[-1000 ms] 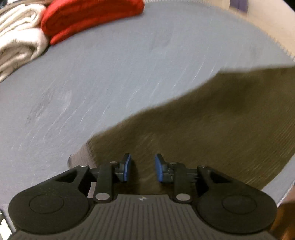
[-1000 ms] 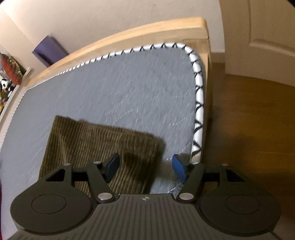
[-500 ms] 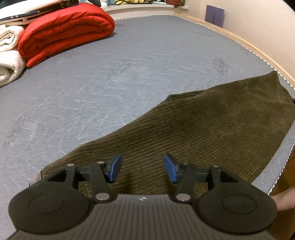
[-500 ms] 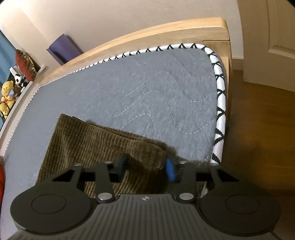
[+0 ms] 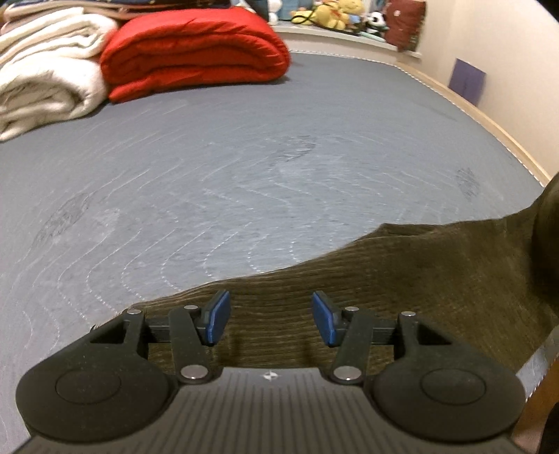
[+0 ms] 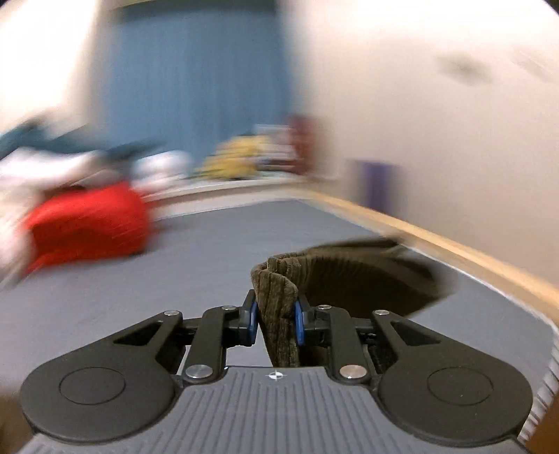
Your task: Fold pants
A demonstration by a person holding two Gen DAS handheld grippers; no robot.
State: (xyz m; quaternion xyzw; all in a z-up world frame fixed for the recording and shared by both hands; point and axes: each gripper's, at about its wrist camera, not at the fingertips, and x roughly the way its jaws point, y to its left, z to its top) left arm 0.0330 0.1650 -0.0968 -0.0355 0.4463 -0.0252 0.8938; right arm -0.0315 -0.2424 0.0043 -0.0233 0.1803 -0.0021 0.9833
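Olive-brown corduroy pants [image 5: 401,272] lie on the grey mattress [image 5: 244,181] near its front right edge. My left gripper [image 5: 269,317] is open and empty, hovering just above the near end of the pants. My right gripper [image 6: 276,323] is shut on a bunched end of the pants [image 6: 279,300] and holds it lifted off the mattress [image 6: 174,265]; the cloth curls up behind the fingers. In the left wrist view the raised end rises at the far right edge. The right wrist view is blurred by motion.
A folded red blanket [image 5: 195,52] and a rolled white blanket [image 5: 45,70] lie at the far left of the mattress. Stuffed toys [image 5: 325,17] sit on a ledge behind. A wooden bed rail [image 5: 489,122] runs along the right side, by the wall.
My right gripper has closed on the pants' end and lifted it, swinging to face along the bed. My left gripper has opened wider and tilted up over the pants.
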